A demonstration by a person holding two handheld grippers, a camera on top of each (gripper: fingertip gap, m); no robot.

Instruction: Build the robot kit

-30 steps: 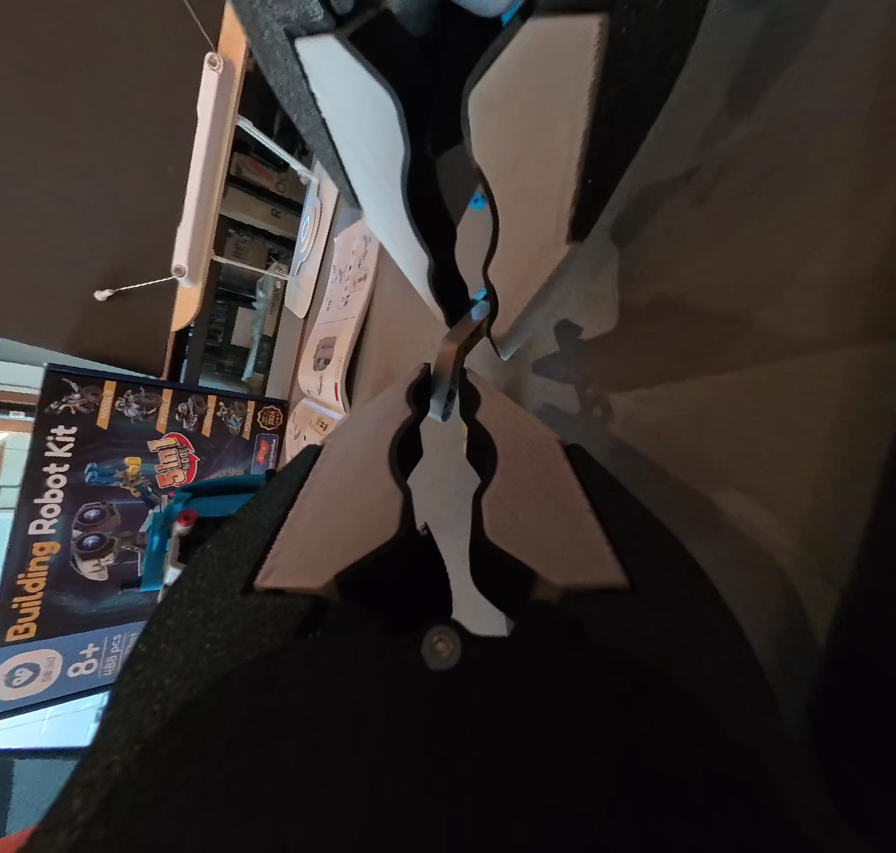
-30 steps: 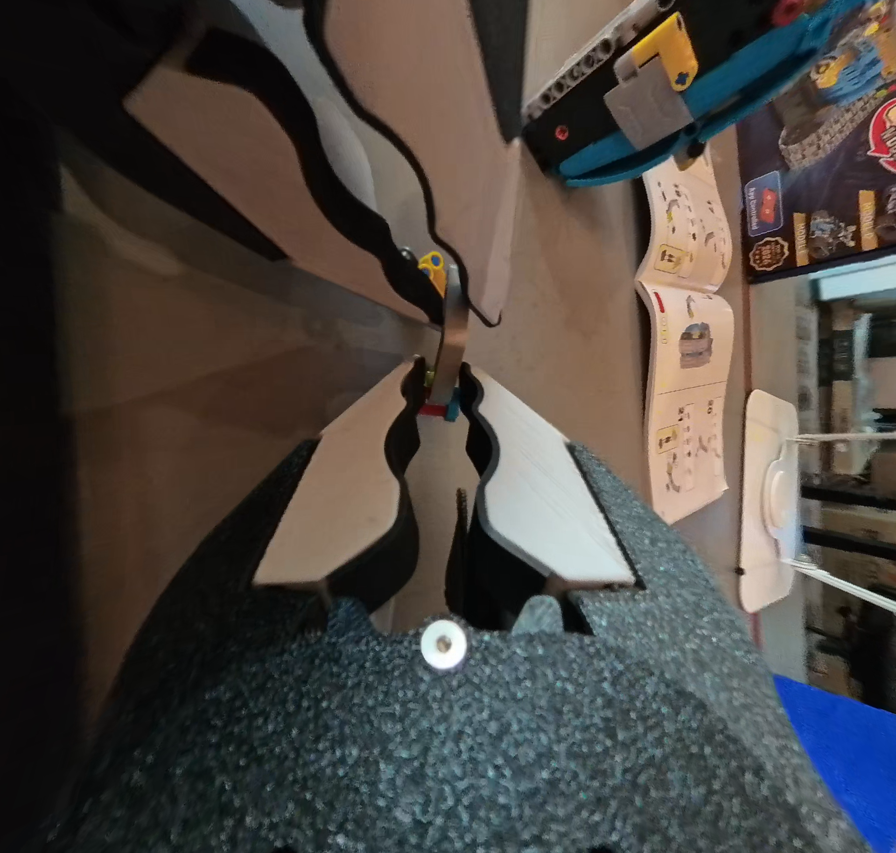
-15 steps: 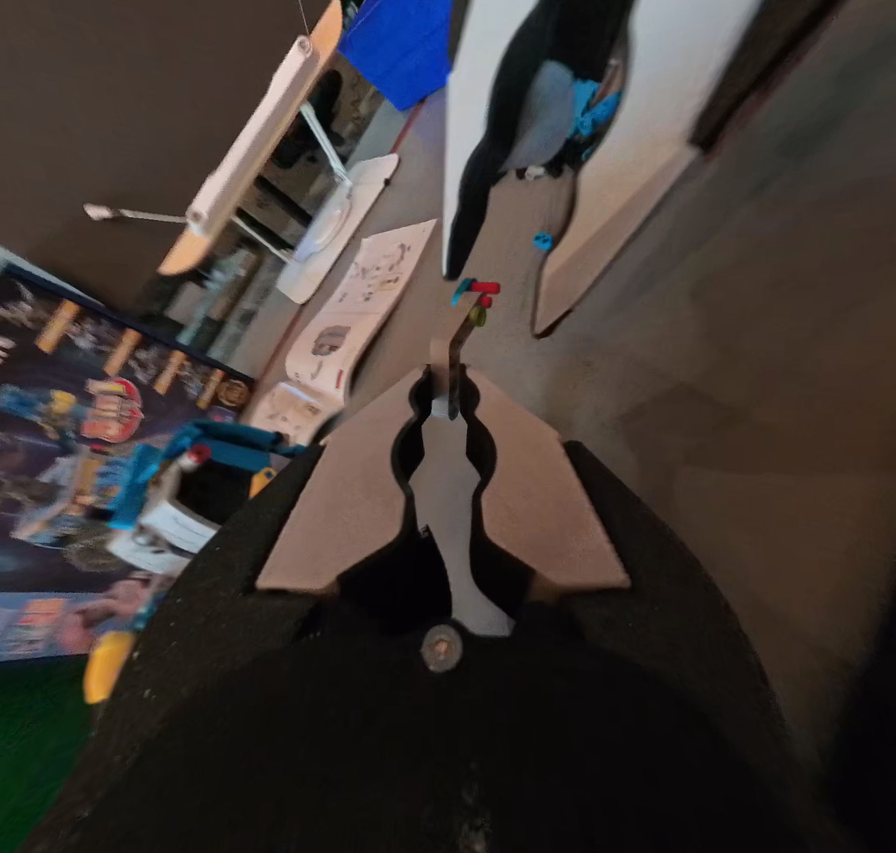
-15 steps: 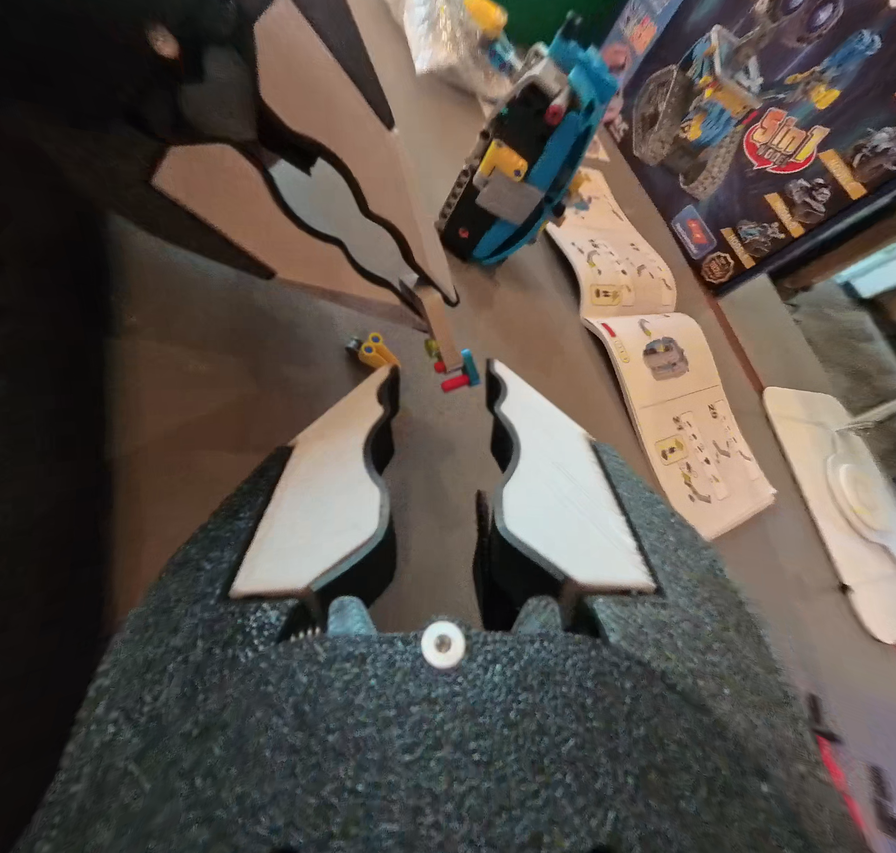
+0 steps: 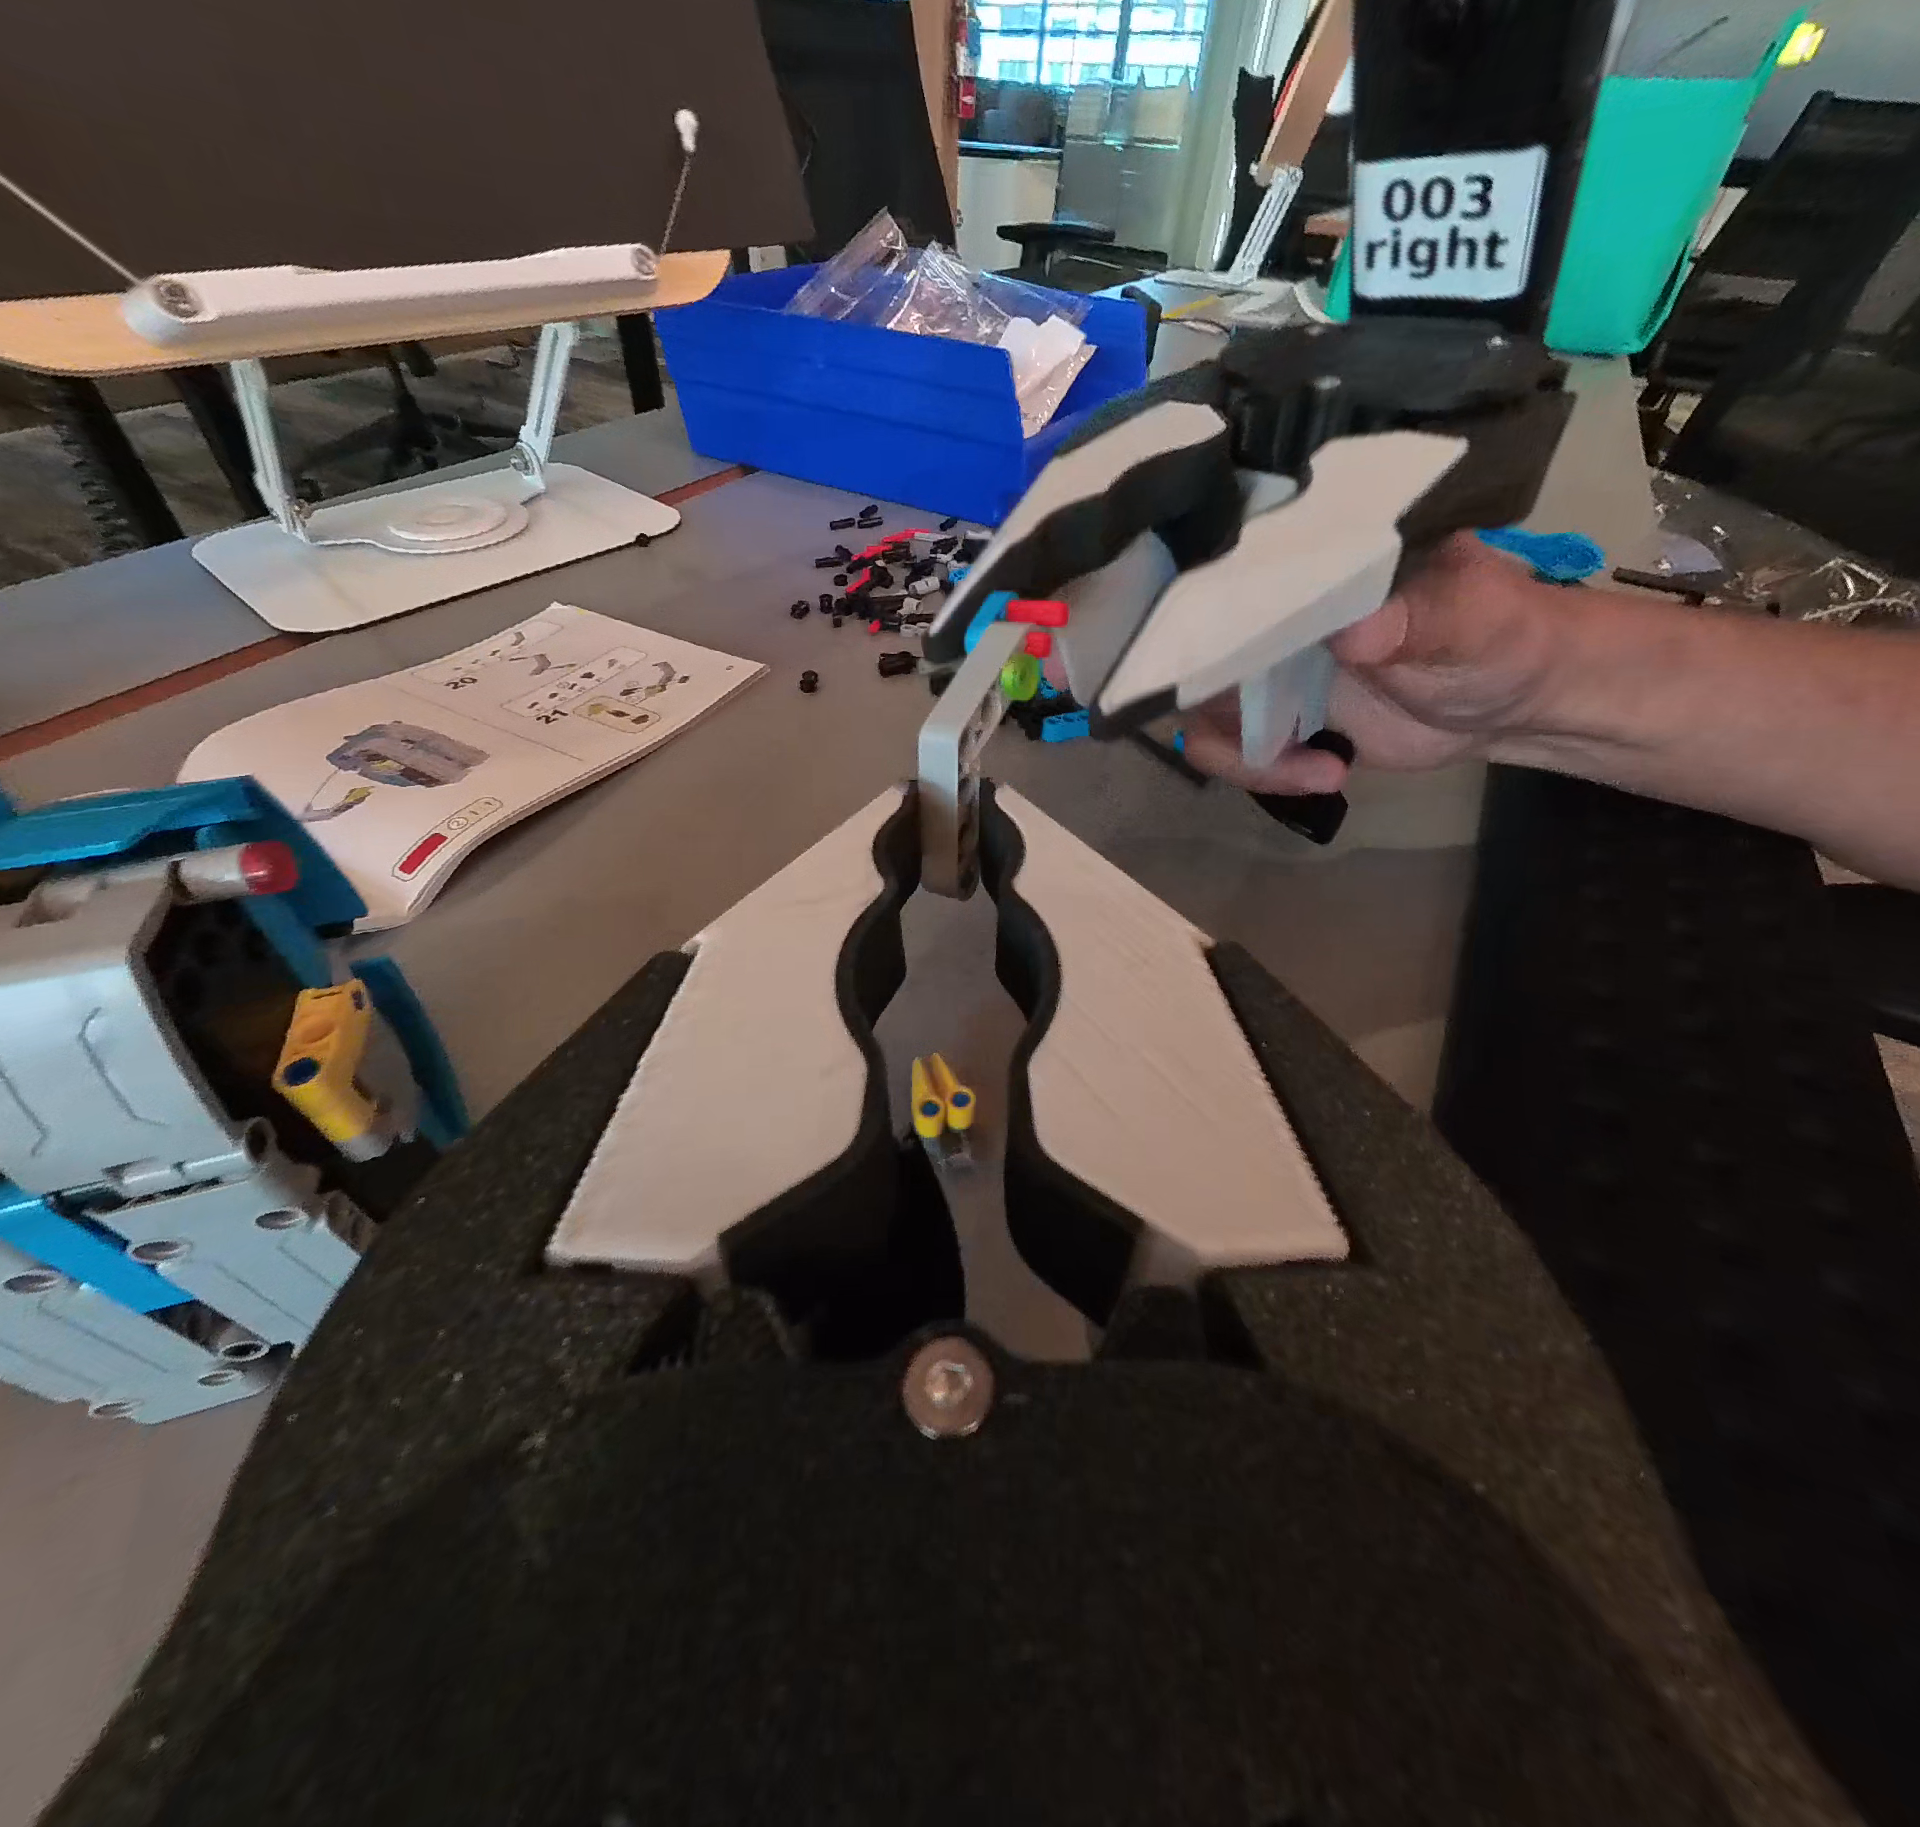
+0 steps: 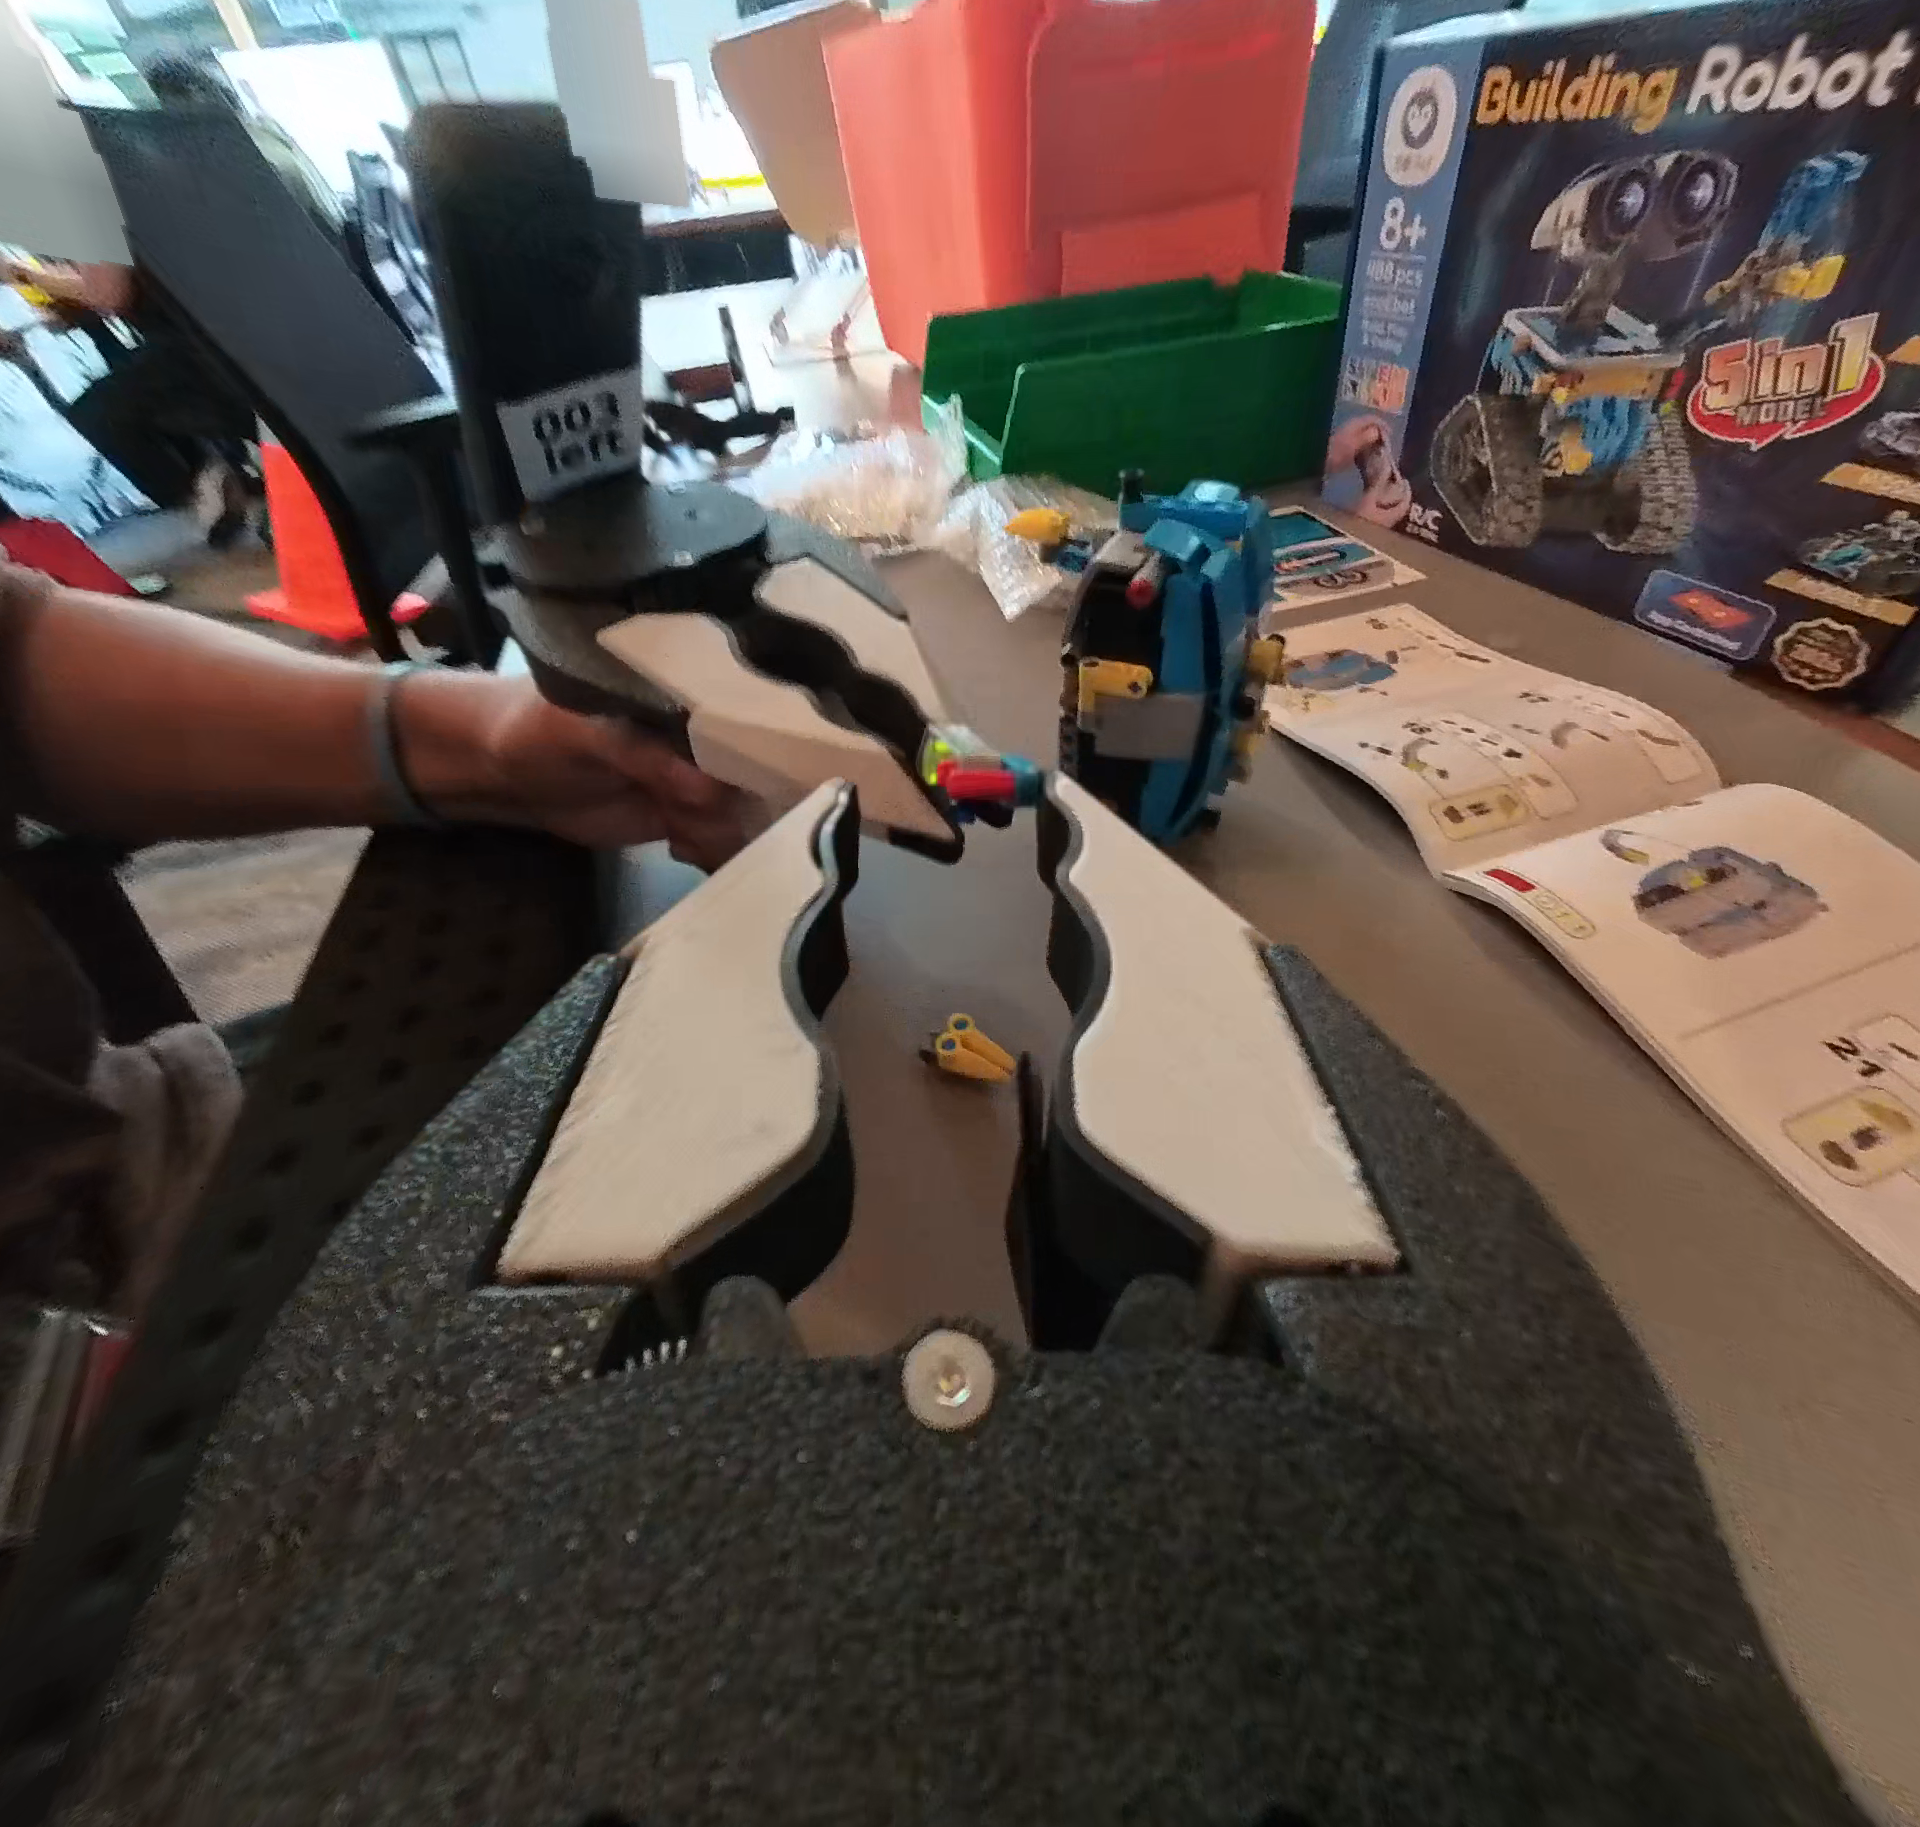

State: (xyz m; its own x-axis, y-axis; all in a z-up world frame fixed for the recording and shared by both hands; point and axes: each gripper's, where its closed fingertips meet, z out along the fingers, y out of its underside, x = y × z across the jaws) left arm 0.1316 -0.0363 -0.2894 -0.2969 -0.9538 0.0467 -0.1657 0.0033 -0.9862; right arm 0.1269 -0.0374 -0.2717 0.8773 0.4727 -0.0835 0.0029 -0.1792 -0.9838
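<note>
My left gripper is shut on the lower end of a grey beam, held above the table. The beam's upper end carries red, blue and green pins. My right gripper is open and empty, its tips just short of those pins. In the left wrist view the right gripper faces mine with its jaws either side of the pinned end. In the right wrist view the left gripper comes in from the left. A small yellow piece lies on the table below both grippers.
A partly built blue, black and grey model stands beside an open instruction booklet and the kit box. A blue bin with plastic bags, loose small parts, a white lamp base, a green bin. Less than 4 cm separates the two grippers' tips. The small yellow piece is about 9 cm from my left fingertips. The right camera catches it too, in the right wrist view.
Both views have rolled from sideways to upright. My right gripper opened, let go of the beam's pinned end and drew back. My left gripper kept hold of the beam.
</note>
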